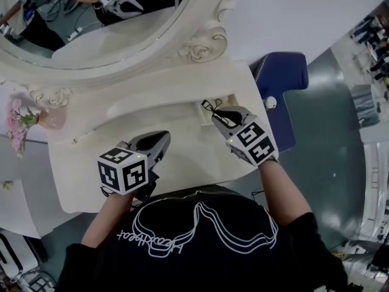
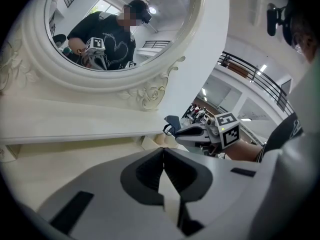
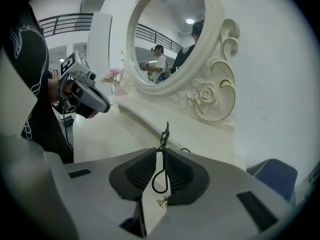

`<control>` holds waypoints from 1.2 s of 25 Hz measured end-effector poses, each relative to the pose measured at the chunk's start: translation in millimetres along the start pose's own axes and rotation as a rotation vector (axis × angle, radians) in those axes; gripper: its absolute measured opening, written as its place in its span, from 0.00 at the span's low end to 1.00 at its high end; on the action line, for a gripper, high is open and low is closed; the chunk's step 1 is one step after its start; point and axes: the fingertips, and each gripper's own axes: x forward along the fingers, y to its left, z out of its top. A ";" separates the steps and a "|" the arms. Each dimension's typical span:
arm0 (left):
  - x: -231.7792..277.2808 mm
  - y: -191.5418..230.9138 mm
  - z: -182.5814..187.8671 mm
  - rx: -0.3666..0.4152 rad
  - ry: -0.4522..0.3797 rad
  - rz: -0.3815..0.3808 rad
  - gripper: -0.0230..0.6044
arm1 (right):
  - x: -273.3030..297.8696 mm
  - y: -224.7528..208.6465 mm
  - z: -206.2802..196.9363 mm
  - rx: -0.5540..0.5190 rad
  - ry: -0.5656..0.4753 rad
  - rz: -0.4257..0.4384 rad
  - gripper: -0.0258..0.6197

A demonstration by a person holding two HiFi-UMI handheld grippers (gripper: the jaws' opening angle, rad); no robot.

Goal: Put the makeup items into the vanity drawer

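1 eyelash curler (image 3: 160, 156), black wire, stands upright at centre of the right gripper view, pinched by the right hand-held gripper (image 3: 161, 150). In head view it's just R of frame centre, over the back of the cream worktop (image 1: 182, 163). 2 hand-held grippers: left hand-held gripper (image 2: 163, 153) is pressed together w/ nothing btwn the pads. 1 oval mirror (image 1: 91, 35), 1 pink flower bunch (image 1: 17, 123) at left edge, 1 blue stool (image 1: 282, 78) upper right. Curler's loop btwn the pads shows only in right gripper view; left pads meeting only in left gripper view.

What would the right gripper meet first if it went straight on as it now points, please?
Most likely the cream vanity's raised ledge, with the black eyelash curler held by the right gripper touching first; depth is unclear.
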 end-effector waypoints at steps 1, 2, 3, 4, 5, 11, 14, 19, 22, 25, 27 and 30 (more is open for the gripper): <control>3.1 -1.2 0.1 -0.002 -0.003 0.003 0.05 | 1.0 -2.4 -4.9 -0.003 0.011 0.009 0.13; 6.1 -2.3 0.0 -0.005 -0.006 0.007 0.04 | 2.1 -4.5 -9.8 -0.006 0.023 0.020 0.13; 8.9 -3.2 -0.2 -0.008 -0.009 0.012 0.04 | 3.2 -6.4 -14.4 -0.009 0.034 0.031 0.14; 11.5 -4.0 -0.4 -0.011 -0.012 0.016 0.04 | 4.5 -8.2 -18.4 -0.012 0.044 0.043 0.14; 13.8 -4.8 -0.7 -0.014 -0.014 0.021 0.05 | 5.8 -9.8 -21.8 -0.018 0.054 0.056 0.14; 20.5 -5.0 -2.1 -0.030 -0.033 0.058 0.04 | 18.8 -15.4 -34.1 -0.101 0.128 0.135 0.14; 21.3 -3.5 -2.4 -0.035 -0.039 0.074 0.05 | 26.0 -14.5 -40.3 -0.161 0.184 0.171 0.14; 19.8 2.0 -2.8 -0.049 -0.050 0.099 0.05 | 36.8 -17.8 -44.3 -0.189 0.233 0.198 0.14; 18.1 5.9 -4.0 -0.061 -0.054 0.110 0.04 | 41.1 -20.2 -45.1 -0.181 0.241 0.201 0.15; 17.5 9.9 -6.0 -0.069 -0.053 0.112 0.04 | 42.7 -22.9 -42.3 -0.145 0.224 0.204 0.21; 17.9 12.0 -8.1 -0.073 -0.048 0.106 0.04 | 40.2 -20.8 -38.2 -0.102 0.200 0.225 0.31; 17.8 13.8 -8.8 -0.072 -0.044 0.092 0.04 | 32.3 -14.1 -33.8 -0.075 0.173 0.241 0.35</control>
